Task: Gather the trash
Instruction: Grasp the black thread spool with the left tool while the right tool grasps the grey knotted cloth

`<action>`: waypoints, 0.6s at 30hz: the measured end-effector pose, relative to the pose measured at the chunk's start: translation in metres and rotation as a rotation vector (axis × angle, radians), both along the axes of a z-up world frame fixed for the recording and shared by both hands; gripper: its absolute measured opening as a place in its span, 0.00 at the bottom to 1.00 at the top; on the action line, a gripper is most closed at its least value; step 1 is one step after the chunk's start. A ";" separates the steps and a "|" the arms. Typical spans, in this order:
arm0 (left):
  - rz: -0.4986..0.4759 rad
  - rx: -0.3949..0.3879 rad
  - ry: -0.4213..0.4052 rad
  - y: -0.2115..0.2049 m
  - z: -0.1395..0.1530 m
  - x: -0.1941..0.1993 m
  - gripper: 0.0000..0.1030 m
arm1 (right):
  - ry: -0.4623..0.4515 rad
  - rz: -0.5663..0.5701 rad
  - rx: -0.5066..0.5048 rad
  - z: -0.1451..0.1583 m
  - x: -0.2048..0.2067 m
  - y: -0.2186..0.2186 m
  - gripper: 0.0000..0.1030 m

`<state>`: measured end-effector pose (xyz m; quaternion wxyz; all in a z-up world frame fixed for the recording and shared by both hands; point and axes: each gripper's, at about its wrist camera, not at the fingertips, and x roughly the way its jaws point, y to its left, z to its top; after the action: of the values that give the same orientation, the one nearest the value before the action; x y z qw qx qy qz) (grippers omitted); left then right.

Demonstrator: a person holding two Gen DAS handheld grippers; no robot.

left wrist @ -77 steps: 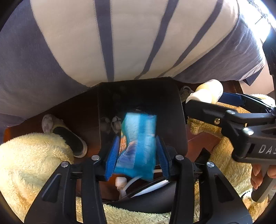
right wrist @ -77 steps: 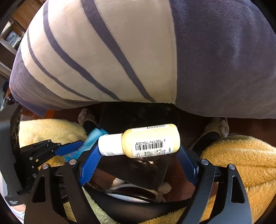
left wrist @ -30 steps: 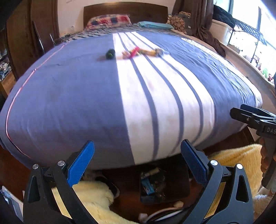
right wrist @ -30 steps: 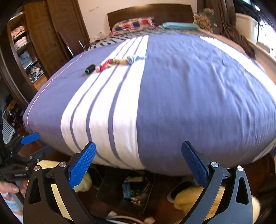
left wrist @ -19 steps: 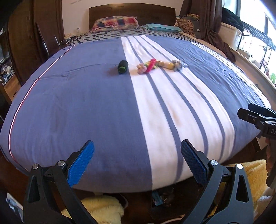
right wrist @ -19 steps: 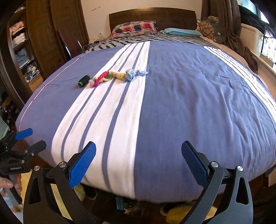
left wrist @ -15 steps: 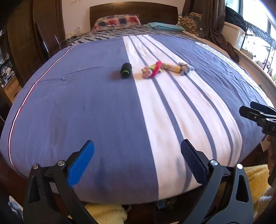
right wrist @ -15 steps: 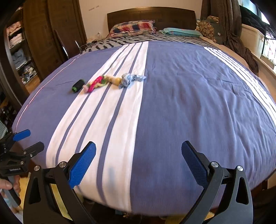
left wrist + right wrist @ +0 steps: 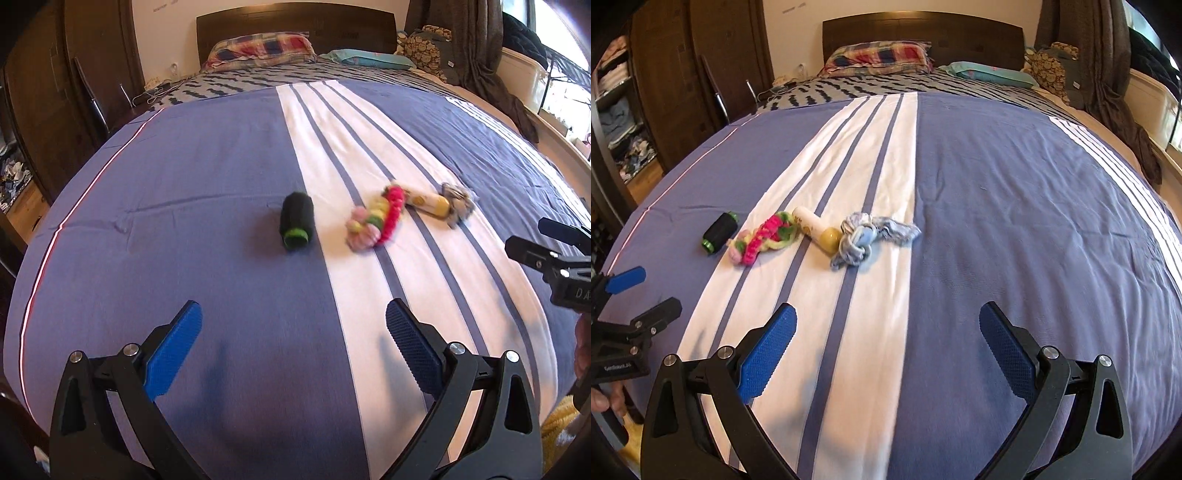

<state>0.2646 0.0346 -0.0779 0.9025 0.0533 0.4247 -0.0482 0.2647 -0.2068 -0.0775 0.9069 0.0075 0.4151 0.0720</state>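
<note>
Having dropped their loads, both the left gripper (image 9: pixel 293 334) and right gripper (image 9: pixel 887 334) gape empty, now raised over the bed (image 9: pixel 1015 206). Next trash looks like the spool (image 9: pixel 296 220) and bottle (image 9: pixel 817 229).

Spool (image 9: pixel 718 232), toy (image 9: pixel 762 237), bottle (image 9: pixel 817 229), rag (image 9: pixel 866 236) rowed on bed (image 9: pixel 1015 206).

Striped bedspread (image 9: pixel 997 184), plaid pillow (image 9: pixel 879 53), wardrobe (image 9: pixel 698 74)

White letters "DA" cut off by the frame edge on the black body of the right gripper (image 9: pixel 546 240), small white label on the left gripper (image 9: pixel 635 295) too blurred to read
</note>
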 end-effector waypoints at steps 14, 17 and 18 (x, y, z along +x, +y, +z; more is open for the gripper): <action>-0.008 -0.058 0.044 0.003 -0.018 0.079 0.48 | 0.006 0.061 0.016 -0.014 0.050 0.017 0.52; -0.012 -0.066 0.065 0.003 -0.026 0.088 0.37 | 0.019 0.076 0.009 -0.018 0.058 0.022 0.38; -0.016 -0.064 0.065 0.002 -0.027 0.089 0.33 | 0.024 0.080 0.009 -0.019 0.060 0.023 0.31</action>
<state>0.3539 0.0371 -0.1048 0.8891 0.0260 0.4514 -0.0708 0.3246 -0.1834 -0.0964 0.8982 -0.0043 0.4256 0.1097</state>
